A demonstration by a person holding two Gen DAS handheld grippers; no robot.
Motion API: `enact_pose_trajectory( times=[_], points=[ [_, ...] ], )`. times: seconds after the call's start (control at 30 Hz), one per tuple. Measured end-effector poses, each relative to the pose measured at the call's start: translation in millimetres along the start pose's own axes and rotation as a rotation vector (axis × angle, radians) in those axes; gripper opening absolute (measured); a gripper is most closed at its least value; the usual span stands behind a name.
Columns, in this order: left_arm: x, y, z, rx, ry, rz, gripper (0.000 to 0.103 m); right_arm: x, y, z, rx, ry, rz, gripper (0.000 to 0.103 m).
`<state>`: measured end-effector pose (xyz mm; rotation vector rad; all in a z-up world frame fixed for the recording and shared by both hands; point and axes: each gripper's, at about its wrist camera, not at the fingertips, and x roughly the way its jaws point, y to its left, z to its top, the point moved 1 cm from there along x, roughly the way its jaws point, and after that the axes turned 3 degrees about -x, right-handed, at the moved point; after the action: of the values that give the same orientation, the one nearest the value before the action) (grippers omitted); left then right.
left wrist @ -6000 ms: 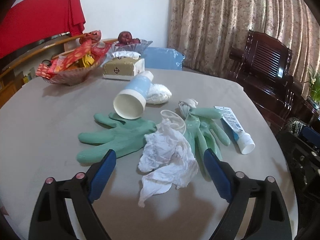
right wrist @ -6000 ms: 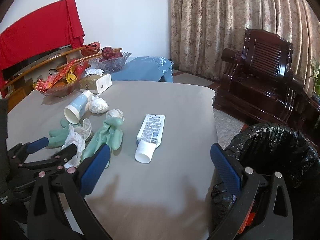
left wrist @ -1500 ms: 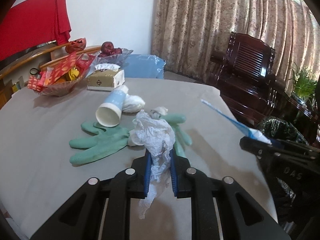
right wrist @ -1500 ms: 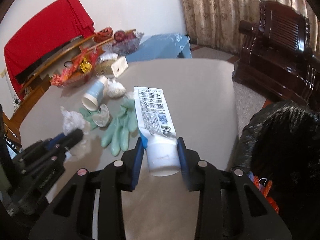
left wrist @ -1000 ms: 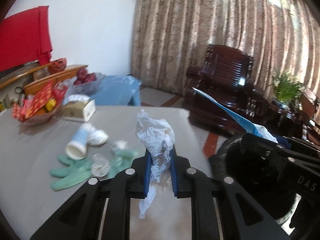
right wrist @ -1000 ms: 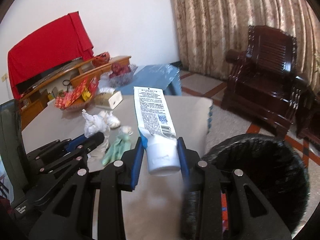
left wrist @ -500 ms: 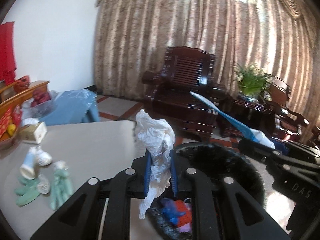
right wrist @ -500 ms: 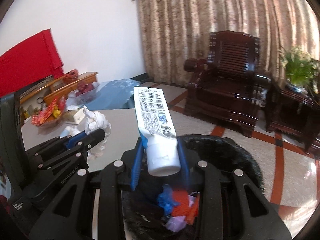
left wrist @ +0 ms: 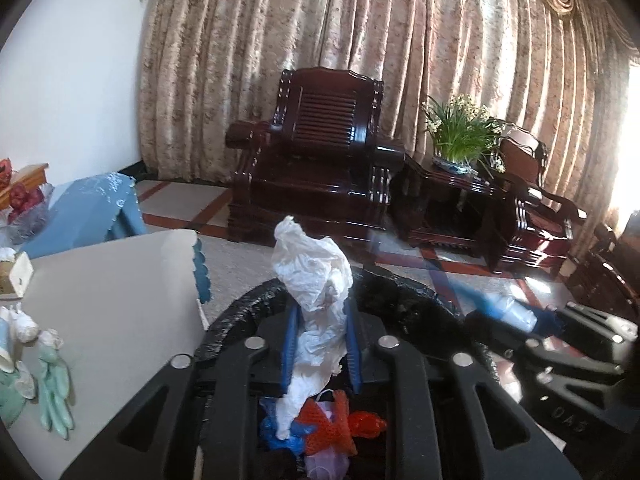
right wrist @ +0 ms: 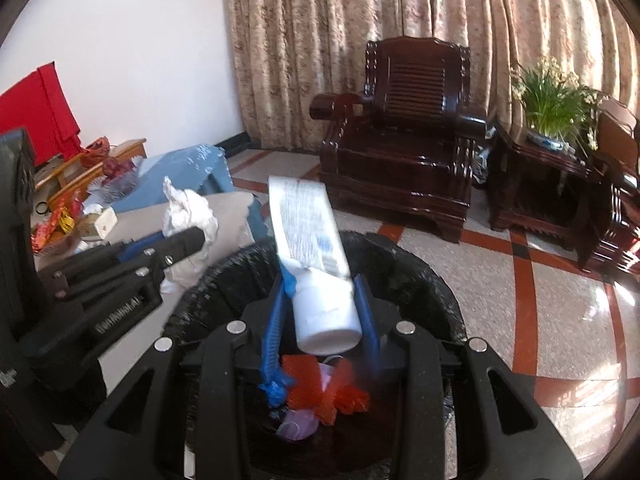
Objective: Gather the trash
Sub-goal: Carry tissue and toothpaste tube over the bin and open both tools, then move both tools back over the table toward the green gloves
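Tube label print blurred, probably unreadable; left gripper lettering likewise.

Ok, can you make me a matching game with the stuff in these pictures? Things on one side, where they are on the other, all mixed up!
Things:
1. crumpled tissue
2. tube
3. green gloves
4. red mesh scrap

Places:
A. lying on the table
B. inside the black bin
C. between the left gripper's jaws, which are opening
D. between the right gripper's jaws, which are opening

Pairs: 1-C, 2-D, 3-A, 4-B
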<state>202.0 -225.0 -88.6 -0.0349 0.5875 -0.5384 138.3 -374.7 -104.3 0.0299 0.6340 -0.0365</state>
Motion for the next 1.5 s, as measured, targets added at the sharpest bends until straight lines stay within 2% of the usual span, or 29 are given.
enact_pose_trajectory(
  times=[0.03, 0.1, 0.13, 0.2, 0.3, 0.43, 0.6, 1.03, 1.23, 1.5],
  points=[
    [1.8, 0.3, -0.5, -0.006, 0.010, -0.011, 0.041, 4.0, -1.5, -3.2, -0.007, 0.012, -0.014, 0.042],
    [2.9, 1.9, -0.6, -0.015, 0.016, -0.017, 0.057, 6.2, -1.3, -7.1, -0.016, 0.017, -0.038, 0.061],
    [2.2, 3.8, -1.1, -0.021, 0.016, -0.023, 0.062, 6.7, -1.7, -9.6, -0.017, 0.016, -0.055, 0.067],
    [1.2, 7.9, -1.4, -0.025, 0.015, -0.019, 0.068, 6.3, -2.9, -13.0, -0.006, 0.011, -0.067, 0.090],
    [-4.8, 18.1, -1.5, -0.044, 0.006, 0.004, 0.076, 2.3, -3.7, -15.3, 0.020, -0.011, -0.083, 0.097],
    [-22.8, 39.8, -0.1, -0.067, -0.028, 0.059, 0.082, 1.1, 2.0, -15.7, 0.067, -0.017, -0.053, 0.098],
    [-50.5, 73.6, -1.6, -0.098, -0.059, 0.133, 0.084, -1.8, 23.8, -8.6, 0.068, -0.037, -0.012, 0.098],
    [-135.6, 181.7, -47.1, -0.170, -0.097, 0.419, 0.084, 13.2, 157.3, 18.9, -0.102, -0.064, 0.198, 0.098],
    [-159.9, 225.4, -63.9, -0.213, -0.096, 0.528, 0.084, 28.1, 213.9, 19.5, -0.161, -0.060, 0.268, 0.098],
    [-172.5, 277.5, -89.4, -0.276, -0.070, 0.629, 0.084, 54.4, 275.9, 12.9, -0.214, -0.052, 0.321, 0.098]
  ],
)
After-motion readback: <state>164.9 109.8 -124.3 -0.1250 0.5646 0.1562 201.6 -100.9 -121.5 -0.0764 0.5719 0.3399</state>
